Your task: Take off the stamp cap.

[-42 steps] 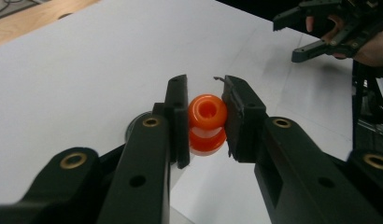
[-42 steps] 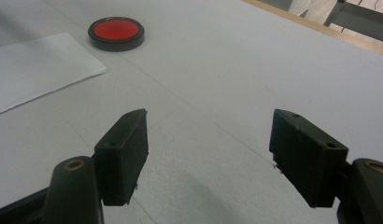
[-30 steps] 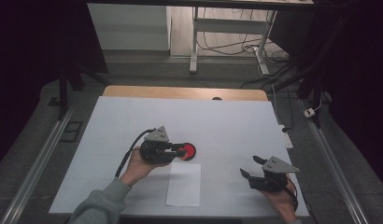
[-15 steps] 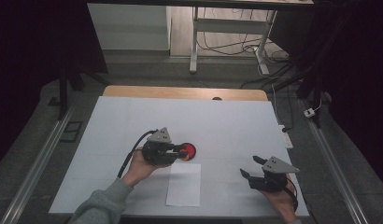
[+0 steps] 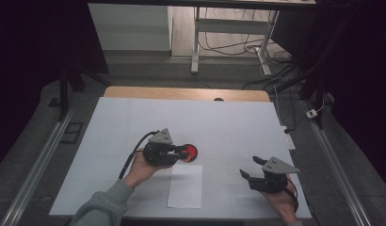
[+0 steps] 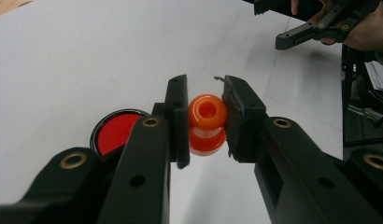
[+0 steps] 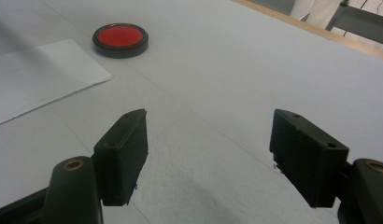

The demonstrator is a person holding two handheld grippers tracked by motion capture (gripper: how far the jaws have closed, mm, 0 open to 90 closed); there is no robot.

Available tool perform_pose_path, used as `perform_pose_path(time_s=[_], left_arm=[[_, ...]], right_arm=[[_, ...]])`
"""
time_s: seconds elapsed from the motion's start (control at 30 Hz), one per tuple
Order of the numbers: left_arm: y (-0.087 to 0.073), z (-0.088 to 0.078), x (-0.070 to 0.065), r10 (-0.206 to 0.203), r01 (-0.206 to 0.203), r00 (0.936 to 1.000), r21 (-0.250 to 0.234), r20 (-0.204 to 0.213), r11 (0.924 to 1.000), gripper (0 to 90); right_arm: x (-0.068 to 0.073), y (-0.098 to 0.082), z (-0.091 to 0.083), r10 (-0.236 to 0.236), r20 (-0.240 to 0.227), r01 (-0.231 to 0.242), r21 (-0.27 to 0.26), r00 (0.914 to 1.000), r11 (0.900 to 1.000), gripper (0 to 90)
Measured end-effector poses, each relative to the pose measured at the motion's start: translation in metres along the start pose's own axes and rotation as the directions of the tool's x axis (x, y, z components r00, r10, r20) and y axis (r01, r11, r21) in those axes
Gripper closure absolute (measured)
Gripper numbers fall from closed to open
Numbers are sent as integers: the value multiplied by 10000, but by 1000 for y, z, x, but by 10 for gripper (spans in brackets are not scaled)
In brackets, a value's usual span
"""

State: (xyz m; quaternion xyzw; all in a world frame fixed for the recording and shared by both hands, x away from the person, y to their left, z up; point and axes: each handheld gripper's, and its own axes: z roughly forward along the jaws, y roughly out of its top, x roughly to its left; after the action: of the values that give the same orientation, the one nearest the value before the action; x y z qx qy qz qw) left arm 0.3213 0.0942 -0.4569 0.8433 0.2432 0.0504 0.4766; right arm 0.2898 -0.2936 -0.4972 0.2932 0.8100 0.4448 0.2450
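Orange spool-shaped stamp (image 6: 207,123), frame centre of the left gripper view, pinched between the left gripper (image 6: 206,119) jaws; round handle could twist out. High view: it hangs over the red ink pad (image 5: 189,152); white paper (image 5: 185,186) lower centre. Right gripper view: right gripper (image 7: 206,154) jaws wide apart, idle.

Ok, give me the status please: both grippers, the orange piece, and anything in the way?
Left gripper shut on orange stamp, beside red ink pad. Right gripper open, nothing between its jaws. White paper lies bare, nothing in the way.
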Motion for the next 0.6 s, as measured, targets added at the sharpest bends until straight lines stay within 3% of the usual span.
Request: perform_pose_path(time_s=[0.33,0.6], left_arm=[[0,1,0,25,-25,10000,52,-25,10000,724],[0,2,1,32,-32,10000,64,-28,10000,723]], right_arm=[[6,8,6,-55,-192,53,-68,9998,10000,288],[12,14,14,230,-523,-237,-127,9984,9996,298]])
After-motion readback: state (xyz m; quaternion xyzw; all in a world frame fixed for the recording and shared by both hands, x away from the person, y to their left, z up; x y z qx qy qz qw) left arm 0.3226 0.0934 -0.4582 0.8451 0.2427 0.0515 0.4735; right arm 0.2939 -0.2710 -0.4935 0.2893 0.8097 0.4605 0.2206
